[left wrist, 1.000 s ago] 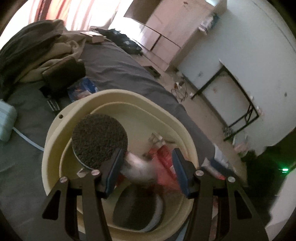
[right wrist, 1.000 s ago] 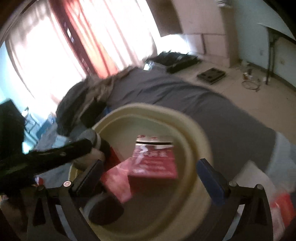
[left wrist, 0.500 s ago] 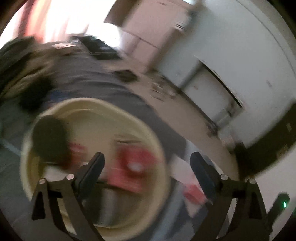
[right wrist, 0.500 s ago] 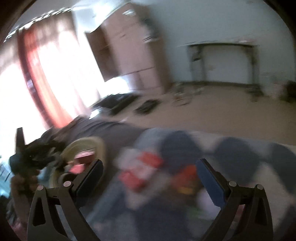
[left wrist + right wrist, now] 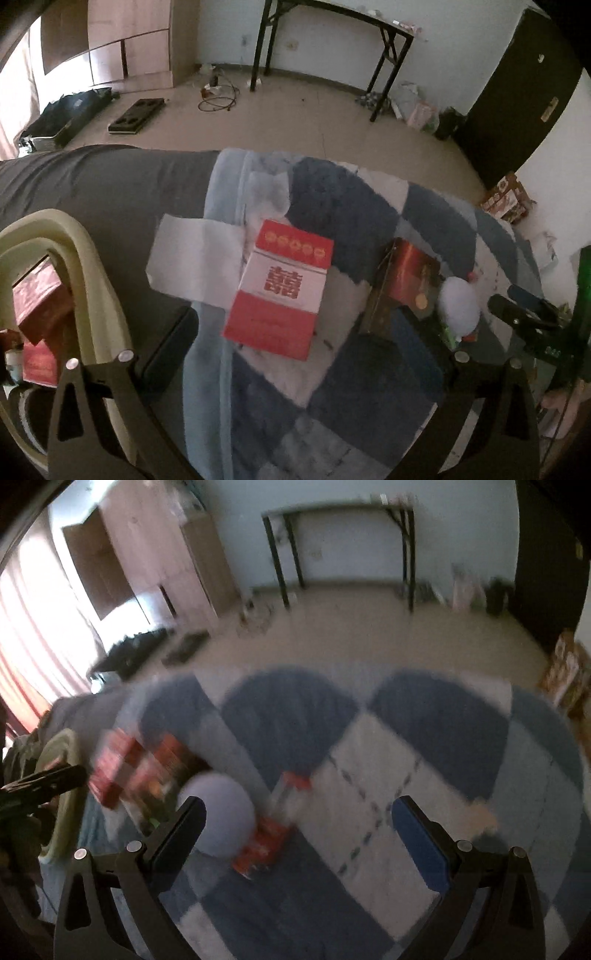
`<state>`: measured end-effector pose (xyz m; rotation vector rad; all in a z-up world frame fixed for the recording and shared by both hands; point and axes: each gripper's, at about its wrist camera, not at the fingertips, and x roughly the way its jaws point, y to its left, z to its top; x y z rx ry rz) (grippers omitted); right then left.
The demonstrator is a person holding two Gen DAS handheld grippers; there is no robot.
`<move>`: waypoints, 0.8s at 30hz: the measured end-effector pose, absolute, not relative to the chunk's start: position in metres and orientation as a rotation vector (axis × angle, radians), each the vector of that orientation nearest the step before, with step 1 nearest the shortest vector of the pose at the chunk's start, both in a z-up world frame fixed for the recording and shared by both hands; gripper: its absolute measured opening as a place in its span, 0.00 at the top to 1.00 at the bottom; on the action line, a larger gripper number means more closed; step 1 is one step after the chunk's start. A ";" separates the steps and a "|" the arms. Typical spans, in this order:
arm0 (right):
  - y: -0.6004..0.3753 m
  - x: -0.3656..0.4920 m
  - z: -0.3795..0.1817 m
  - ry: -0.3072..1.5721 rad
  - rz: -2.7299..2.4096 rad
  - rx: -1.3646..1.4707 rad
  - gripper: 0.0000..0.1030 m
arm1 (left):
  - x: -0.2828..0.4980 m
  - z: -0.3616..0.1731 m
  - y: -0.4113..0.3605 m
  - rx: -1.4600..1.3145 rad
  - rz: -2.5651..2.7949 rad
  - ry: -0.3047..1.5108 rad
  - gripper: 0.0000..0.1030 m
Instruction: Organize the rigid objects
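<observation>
Both claws gape wide and hold nothing: the left claw [image 5: 314, 354] hovers over the red-and-white box [image 5: 281, 295] lying flat on the bed's checked blanket [image 5: 332, 398], the cream basin [image 5: 85, 258] beside it at the left edge. The right claw [image 5: 295, 812] faces a pale ball [image 5: 221, 821]. A pickup seems in hand; next, the left likely must descend and straddle the box

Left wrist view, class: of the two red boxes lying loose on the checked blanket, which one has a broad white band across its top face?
The red-and-white box beside the white paper. The darker red box by the pale ball shows no white.
</observation>
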<state>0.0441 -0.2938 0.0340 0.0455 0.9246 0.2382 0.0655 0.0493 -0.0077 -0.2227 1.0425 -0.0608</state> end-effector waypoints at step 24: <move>-0.282 0.062 -0.005 0.974 0.235 -0.222 0.00 | 0.077 -0.037 0.059 -0.313 -0.001 1.107 0.00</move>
